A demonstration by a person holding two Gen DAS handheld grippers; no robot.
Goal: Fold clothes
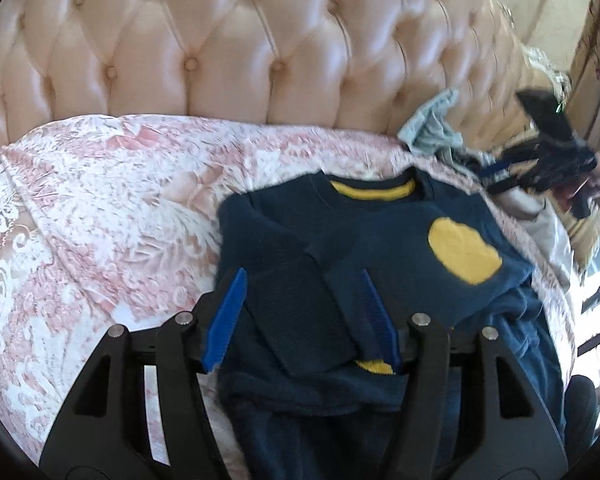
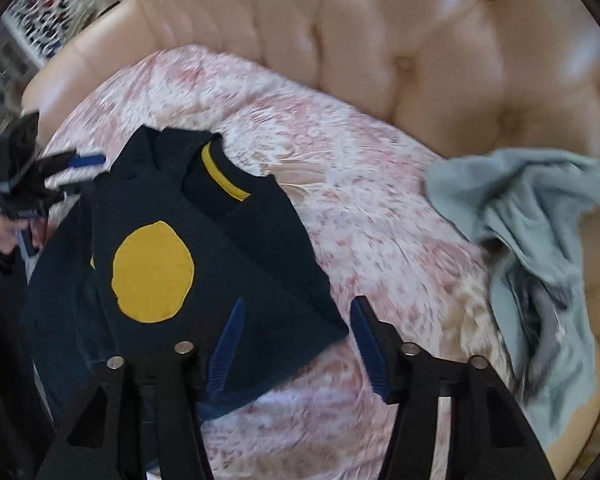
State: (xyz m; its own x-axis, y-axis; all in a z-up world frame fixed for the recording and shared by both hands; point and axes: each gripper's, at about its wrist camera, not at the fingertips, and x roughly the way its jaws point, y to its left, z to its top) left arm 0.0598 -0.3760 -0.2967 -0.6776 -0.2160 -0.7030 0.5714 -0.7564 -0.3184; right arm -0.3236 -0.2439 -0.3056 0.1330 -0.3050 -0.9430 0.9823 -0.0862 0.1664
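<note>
A navy sweater [image 1: 340, 248] with a yellow collar [image 1: 370, 191] and a round yellow patch [image 1: 464, 250] lies on the bed, its sleeves folded across the body. My left gripper [image 1: 304, 304] is open low over the sweater's lower half; a folded sleeve lies between its blue pads, unclamped. In the right wrist view the sweater [image 2: 204, 248] fills the left side. My right gripper [image 2: 298, 336] is open over its right edge, one finger above the fabric and the other above the bedspread. Each gripper shows blurred in the other view: right gripper [image 1: 500, 176], left gripper [image 2: 80, 174].
A pink and white patterned bedspread [image 1: 100, 208] covers the bed. A tufted cream headboard [image 1: 220, 48] stands behind. A crumpled light blue garment [image 2: 532, 224] lies against the headboard to the right, over a darker item. A person's hand [image 2: 8, 236] holds the left gripper.
</note>
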